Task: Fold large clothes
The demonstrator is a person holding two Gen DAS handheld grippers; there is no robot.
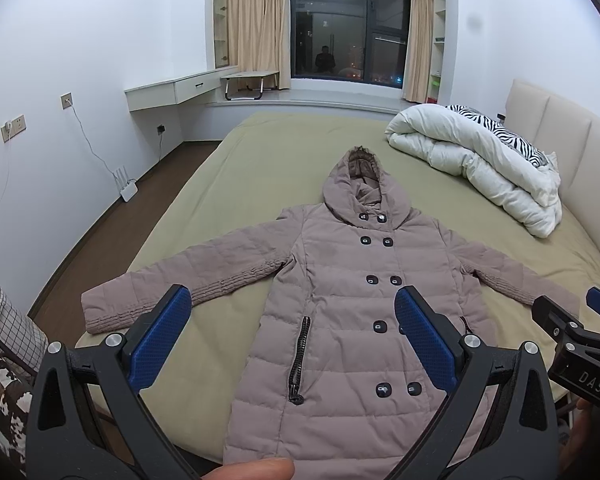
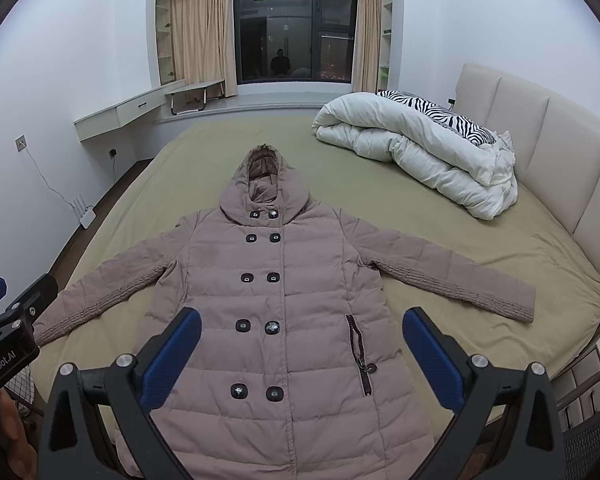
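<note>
On the bed (image 1: 228,160) the coat (image 1: 340,288) is spread flat, its long axis toward 12 o'clock. Both the left claw (image 1: 292,340) and right claw (image 2: 302,356) are held wide, empty, above its hem.

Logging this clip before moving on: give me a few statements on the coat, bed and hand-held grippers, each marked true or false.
1. The coat lies flat, front up, sleeves spread. True.
2. The left hand-held gripper is clamped on a sleeve. False: it is open, holding nothing.
3. The right hand-held gripper is open. True.
4. The coat's hood is folded down over the buttons. False: it extends away from the body.
5. A rolled white duvet sits near the headboard. True.
</note>
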